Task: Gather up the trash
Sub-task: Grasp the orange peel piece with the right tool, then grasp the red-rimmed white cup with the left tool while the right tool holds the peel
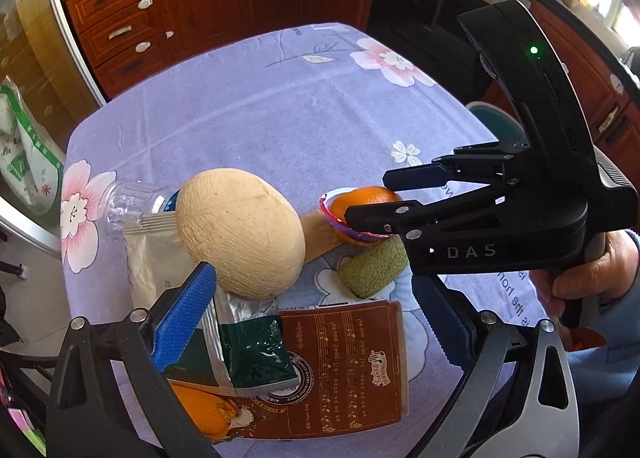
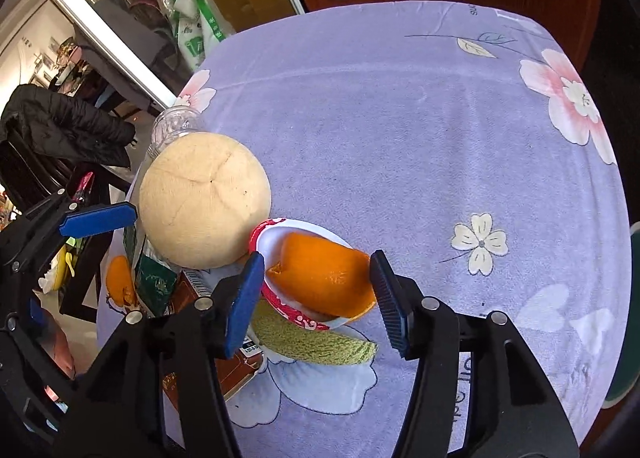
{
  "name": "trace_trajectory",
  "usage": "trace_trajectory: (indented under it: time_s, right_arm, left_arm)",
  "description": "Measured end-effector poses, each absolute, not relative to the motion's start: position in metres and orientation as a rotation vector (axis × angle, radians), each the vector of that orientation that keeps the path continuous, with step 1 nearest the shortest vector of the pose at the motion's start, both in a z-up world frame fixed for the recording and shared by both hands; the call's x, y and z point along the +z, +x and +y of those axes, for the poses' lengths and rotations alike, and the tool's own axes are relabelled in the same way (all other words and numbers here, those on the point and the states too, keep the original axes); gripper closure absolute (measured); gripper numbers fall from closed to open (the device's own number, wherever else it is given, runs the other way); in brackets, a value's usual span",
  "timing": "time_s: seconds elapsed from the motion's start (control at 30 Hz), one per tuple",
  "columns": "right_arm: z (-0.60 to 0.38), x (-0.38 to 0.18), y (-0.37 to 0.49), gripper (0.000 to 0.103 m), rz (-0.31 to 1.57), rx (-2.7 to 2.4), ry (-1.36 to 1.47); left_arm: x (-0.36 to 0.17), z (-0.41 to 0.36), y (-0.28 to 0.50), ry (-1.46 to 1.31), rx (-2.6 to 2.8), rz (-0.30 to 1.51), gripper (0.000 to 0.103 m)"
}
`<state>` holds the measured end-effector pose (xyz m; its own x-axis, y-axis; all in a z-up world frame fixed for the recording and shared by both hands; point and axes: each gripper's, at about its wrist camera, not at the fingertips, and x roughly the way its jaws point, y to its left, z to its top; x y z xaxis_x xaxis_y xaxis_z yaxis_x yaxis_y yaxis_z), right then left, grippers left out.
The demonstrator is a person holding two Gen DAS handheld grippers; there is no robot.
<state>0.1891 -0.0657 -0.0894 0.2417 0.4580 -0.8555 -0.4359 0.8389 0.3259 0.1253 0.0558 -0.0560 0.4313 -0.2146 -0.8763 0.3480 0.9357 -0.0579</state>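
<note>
Pick-up step — right hand-held gripper (image 2: 316,298), jaws apart, straddles the curled orange peel (image 2: 320,278) in the red-rimmed white paper cup (image 2: 276,300); next, close squarely on it — left hand-held gripper (image 1: 320,322) stands wide over the desk (image 1: 280,106)

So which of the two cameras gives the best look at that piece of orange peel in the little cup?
The right wrist view: the orange peel sits close and large between the right gripper's open blue pads, resting in the red-rimmed cup. The left wrist view shows the same peel smaller, partly hidden behind that gripper's black fingers.
</note>
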Motion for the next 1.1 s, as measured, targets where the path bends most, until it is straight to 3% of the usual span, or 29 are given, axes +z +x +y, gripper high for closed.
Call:
trace_trajectory:
  time_s: [0.17,0.23,0.43,0.77,0.83,0.93,1.0,1.1]
  right_arm:
    - [-0.067,-0.093,0.188,0.063,1.176,0.604,-0.004]
    - [-0.07,-0.093,0.185,0.075,1.178,0.604,-0.007]
    - [-0.107,-0.091,0.186,0.089,1.169,0.541,0.099]
    - [-0.188,-0.09,0.178,0.091,1.148,0.433,0.3]
    - [-0.194,-0.096,0.178,0.091,1.156,0.417,0.309]
    - [-0.204,-0.104,0.175,0.091,1.162,0.415,0.323]
    - [-0.202,-0.106,0.175,0.091,1.158,0.418,0.33]
    - [-0.207,-0.106,0.174,0.091,1.148,0.428,0.335]
  left_arm:
    - [-0.055,0.066,0.122,0.121,-0.331,1.071,0.005]
    - [-0.055,0.067,0.122,0.113,-0.329,1.069,0.005]
    - [-0.052,0.05,0.123,0.134,-0.365,1.059,0.005]
    - [-0.057,0.0,0.139,0.209,-0.453,1.052,0.005]
    - [-0.062,-0.008,0.147,0.225,-0.464,1.065,0.01]
    - [-0.068,-0.018,0.166,0.265,-0.456,1.082,0.034]
    - [-0.075,-0.022,0.182,0.281,-0.449,1.119,0.061]
    - [-0.091,-0.021,0.201,0.295,-0.415,1.185,0.061]
